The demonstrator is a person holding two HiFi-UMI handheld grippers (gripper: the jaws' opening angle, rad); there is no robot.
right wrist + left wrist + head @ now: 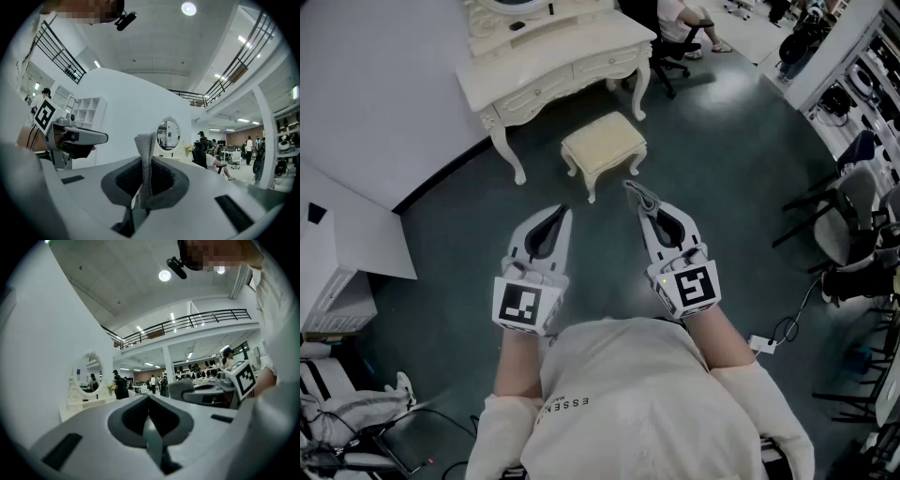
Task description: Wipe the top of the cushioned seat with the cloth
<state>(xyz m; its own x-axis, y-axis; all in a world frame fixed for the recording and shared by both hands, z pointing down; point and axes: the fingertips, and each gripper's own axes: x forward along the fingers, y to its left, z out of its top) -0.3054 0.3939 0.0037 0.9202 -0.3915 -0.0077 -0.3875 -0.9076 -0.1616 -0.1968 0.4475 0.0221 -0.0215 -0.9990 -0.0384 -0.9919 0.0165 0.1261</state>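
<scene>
The cushioned seat [603, 141] is a small cream stool on the dark floor, in front of the dressing table. My right gripper [635, 190] hovers short of the stool's near right corner, shut on a grey knitted cloth [644, 197]. In the right gripper view the cloth [145, 161] stands up as a narrow strip pinched between the jaws. My left gripper [563, 212] hovers beside it to the left, shut with nothing in it; its jaws [149, 398] meet at the tip. Both point towards the stool from above the floor.
A cream dressing table [553, 58] with an oval mirror [168, 134] stands behind the stool against a white wall. Dark chairs [848, 211] and cables [773, 333] crowd the right side. White furniture [333, 272] stands at the left. People are in the hall beyond.
</scene>
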